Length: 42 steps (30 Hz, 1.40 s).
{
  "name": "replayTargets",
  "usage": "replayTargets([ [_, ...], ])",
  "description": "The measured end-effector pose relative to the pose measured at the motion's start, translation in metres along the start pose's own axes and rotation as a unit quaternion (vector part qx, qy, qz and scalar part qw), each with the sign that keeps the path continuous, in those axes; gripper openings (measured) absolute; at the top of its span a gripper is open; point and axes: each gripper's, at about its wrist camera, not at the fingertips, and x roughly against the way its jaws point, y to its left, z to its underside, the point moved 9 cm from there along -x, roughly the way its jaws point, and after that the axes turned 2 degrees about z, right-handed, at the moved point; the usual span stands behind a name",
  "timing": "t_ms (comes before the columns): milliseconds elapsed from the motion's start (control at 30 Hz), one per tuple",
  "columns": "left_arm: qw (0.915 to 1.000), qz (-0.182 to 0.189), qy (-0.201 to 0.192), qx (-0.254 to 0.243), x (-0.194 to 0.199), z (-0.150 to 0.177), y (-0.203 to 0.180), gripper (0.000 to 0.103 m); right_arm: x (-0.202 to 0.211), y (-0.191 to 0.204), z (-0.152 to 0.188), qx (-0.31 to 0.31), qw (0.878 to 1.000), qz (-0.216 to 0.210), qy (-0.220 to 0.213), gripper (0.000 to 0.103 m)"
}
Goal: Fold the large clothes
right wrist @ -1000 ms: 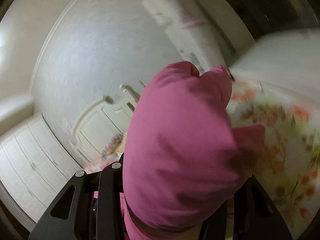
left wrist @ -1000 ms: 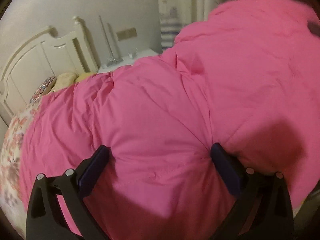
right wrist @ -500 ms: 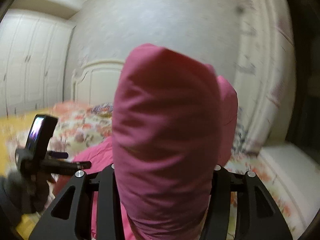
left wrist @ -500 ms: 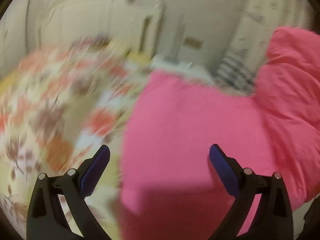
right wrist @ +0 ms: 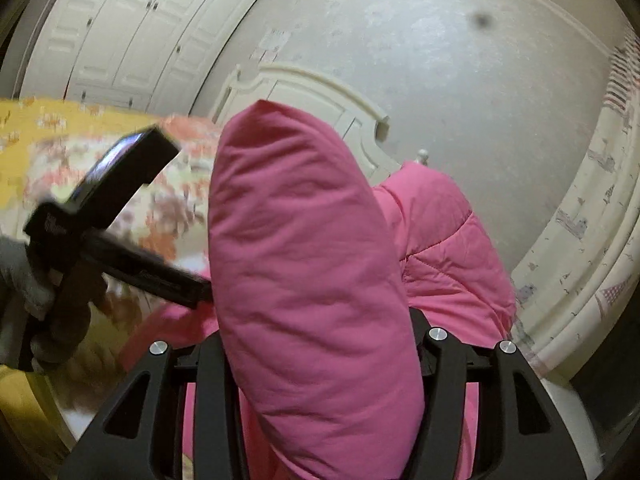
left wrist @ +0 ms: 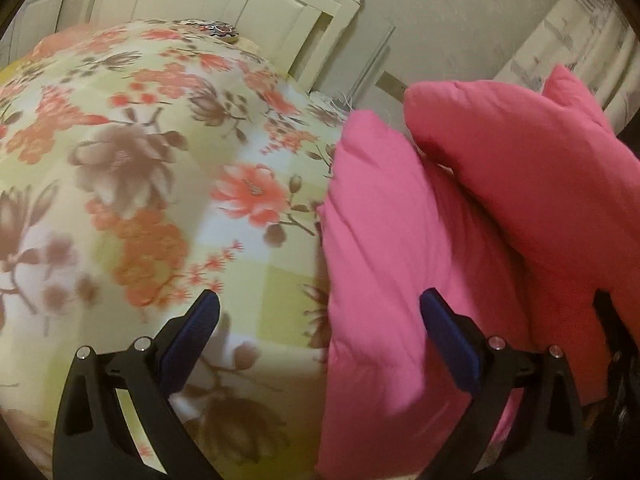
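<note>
The right gripper (right wrist: 320, 360) is clamped on a thick roll of the pink padded jacket (right wrist: 308, 272), which bulges up between its fingers and fills the middle of its view. The left gripper (left wrist: 320, 328) is spread wide and holds nothing; the jacket's edge lies between its blue pads (left wrist: 450, 340), closer to the right-hand one, and the garment (left wrist: 400, 260) runs forward and off to that side.

My judgement is that the fold is at an early to middle stage: the jacket is bunched and partly lifted, one lobe (left wrist: 520, 168) raised above the rest, no flat rectangle yet. Laying it out, squaring the edges and making the remaining folds all look still to do.

The shell is smooth and slightly sheeny, with soft creases and stitched quilting lines visible beyond the right gripper; it looks puffy and springy, likely to resist staying creased. Ahead and left of the left gripper spreads the floral bedspread (left wrist: 140, 180), thin printed cotton. Farther off stand the cream headboard (right wrist: 320, 92) and a white panelled wardrobe (right wrist: 132, 40).
</note>
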Motion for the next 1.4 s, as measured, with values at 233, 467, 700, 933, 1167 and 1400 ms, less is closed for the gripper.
replayTargets([
  [233,0.9974,-0.046,-0.002,-0.056,0.000,0.000,-0.003,0.099,-0.012,0.050,0.007,0.081,0.996,-0.023,0.019,0.059],
  [467,0.9886,-0.097,-0.114,-0.011,0.109,-0.081,0.020,0.094,-0.034,0.089,0.051,0.222,0.974,0.022,0.048,0.070],
  [700,0.9549,-0.059,-0.115,-0.268,0.112,-0.104,-0.176,0.101,-0.041,0.096,0.051,0.244,0.967,0.025,0.066,0.070],
  [933,0.9356,-0.103,0.030,-0.336,-0.020,-0.101,-0.199,0.101,-0.030,0.102,0.056,0.239,0.969,0.027,0.054,0.074],
  [1167,0.9599,-0.008,0.059,-0.274,-0.064,-0.105,-0.140,0.101,0.001,0.103,0.051,0.237,0.971,-0.020,0.015,0.086],
  [1400,0.9854,0.024,0.019,-0.168,-0.076,-0.118,-0.082,0.101,0.086,0.027,0.005,0.087,0.985,-0.134,-0.061,0.095],
])
